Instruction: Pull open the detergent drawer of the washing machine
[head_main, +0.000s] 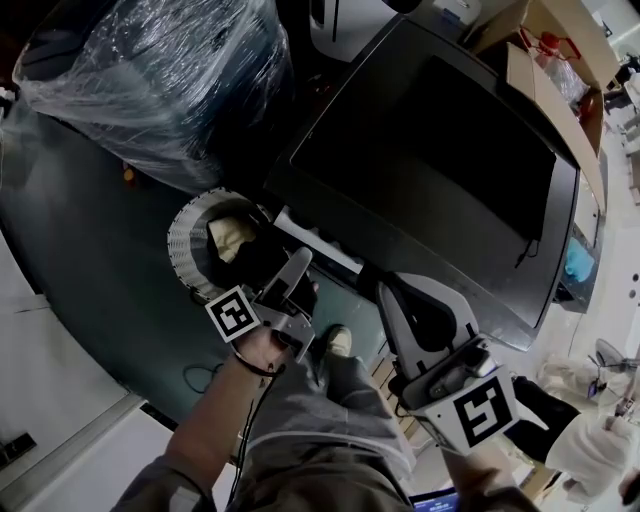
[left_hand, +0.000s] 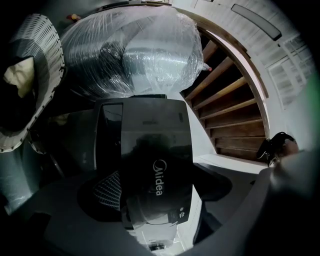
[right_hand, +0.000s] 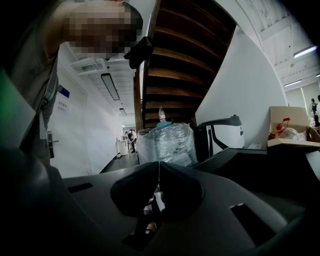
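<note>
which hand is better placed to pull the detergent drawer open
Left. The left gripper is at the front of the washer, jaws apart, facing it; the right gripper hangs back, jaws together.

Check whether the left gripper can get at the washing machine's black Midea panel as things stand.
Likely yes: the left gripper, jaws wide apart and empty, faces the Midea panel head-on with nothing in between; the laundry basket sits off to one side.

I see a wooden staircase (right_hand: 175, 75) curving overhead. Under it sits a plastic-wrapped bundle (right_hand: 165, 142). Right of the staircase are a white wall (right_hand: 240, 85) and a cardboard box (right_hand: 290, 117); left, a corridor (right_hand: 117, 150) with a ceiling light (right_hand: 110, 85).
</note>
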